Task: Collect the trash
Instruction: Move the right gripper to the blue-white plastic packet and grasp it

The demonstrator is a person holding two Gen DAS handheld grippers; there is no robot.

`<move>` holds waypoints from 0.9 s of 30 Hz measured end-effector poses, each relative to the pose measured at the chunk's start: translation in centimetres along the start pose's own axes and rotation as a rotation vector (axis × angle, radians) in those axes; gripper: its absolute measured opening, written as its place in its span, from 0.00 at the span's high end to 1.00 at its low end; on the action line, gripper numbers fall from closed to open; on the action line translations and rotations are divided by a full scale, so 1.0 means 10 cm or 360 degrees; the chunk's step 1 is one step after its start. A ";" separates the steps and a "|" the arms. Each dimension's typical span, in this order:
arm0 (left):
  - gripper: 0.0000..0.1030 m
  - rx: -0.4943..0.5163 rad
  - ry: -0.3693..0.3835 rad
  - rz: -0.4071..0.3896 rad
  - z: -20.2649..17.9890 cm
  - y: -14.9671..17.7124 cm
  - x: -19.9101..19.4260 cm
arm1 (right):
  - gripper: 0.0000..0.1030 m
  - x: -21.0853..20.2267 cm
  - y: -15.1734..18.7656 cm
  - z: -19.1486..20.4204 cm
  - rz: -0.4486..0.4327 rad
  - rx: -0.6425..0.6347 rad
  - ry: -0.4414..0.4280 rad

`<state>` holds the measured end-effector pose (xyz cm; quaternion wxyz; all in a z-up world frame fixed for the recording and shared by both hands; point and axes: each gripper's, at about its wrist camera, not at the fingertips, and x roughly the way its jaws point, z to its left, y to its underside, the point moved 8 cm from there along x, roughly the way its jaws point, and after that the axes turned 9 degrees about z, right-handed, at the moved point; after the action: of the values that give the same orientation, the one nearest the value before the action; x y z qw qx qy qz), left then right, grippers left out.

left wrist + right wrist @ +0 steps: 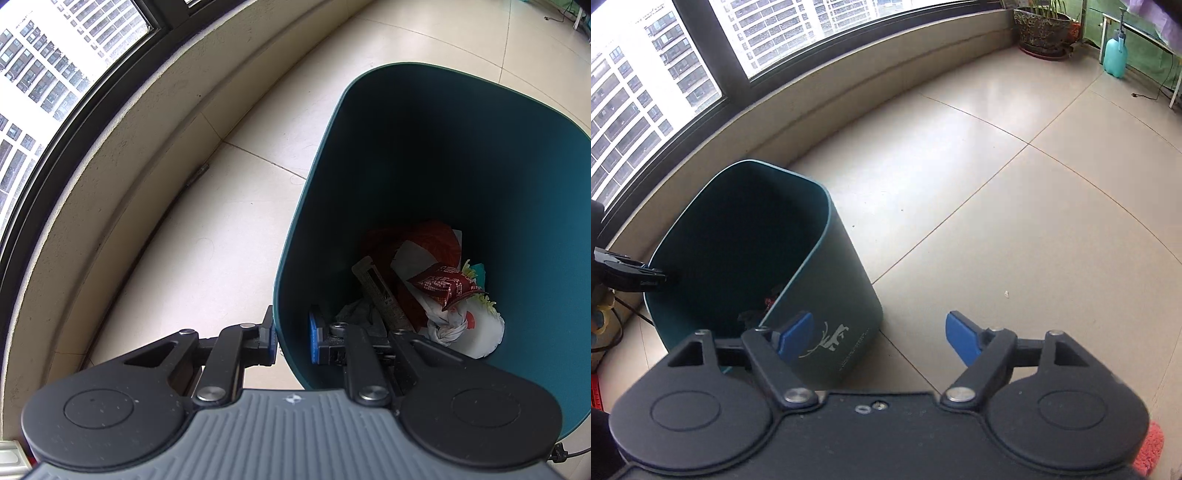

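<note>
A dark teal trash bin (424, 155) stands on the tiled floor near the window wall. It holds trash: a red wrapper (445, 286), a knotted white bag (465, 328) and a paper strip (380, 291). My left gripper (293, 338) straddles the bin's near rim, one blue pad outside and one inside, with a narrow gap; the pads look pressed to the wall. In the right wrist view the bin (827, 280) is at lower left, and the left gripper (635, 277) reaches over its rim. My right gripper (877, 338) is open and empty beside the bin.
A low beige ledge (147, 122) under the dark-framed window curves behind the bin. A potted plant (1043, 27) and a teal spray bottle (1115, 55) stand far right. A small white scrap (1006, 294) lies on the floor tiles. Cables (613, 325) lie at the left.
</note>
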<state>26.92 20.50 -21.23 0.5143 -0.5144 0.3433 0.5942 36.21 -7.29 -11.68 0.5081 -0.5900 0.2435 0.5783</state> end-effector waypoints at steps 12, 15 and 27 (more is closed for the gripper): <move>0.85 0.0003 -0.0034 0.0013 0.01 0.00 0.03 | 0.07 0.80 0.46 -1.70 0.0207 0.0444 0.0265; 0.85 0.0016 -0.0055 0.0014 0.00 0.01 0.04 | 0.07 1.05 0.55 -2.03 0.0271 0.0509 0.0336; 0.85 0.0022 -0.0063 0.0054 -0.01 0.01 0.08 | 0.30 1.84 0.90 -2.49 0.0437 0.0778 0.0395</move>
<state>26.92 20.62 -21.98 0.5144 -0.4930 0.3460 0.6105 43.08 -26.95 -36.26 0.5186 -0.4779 0.5130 0.4893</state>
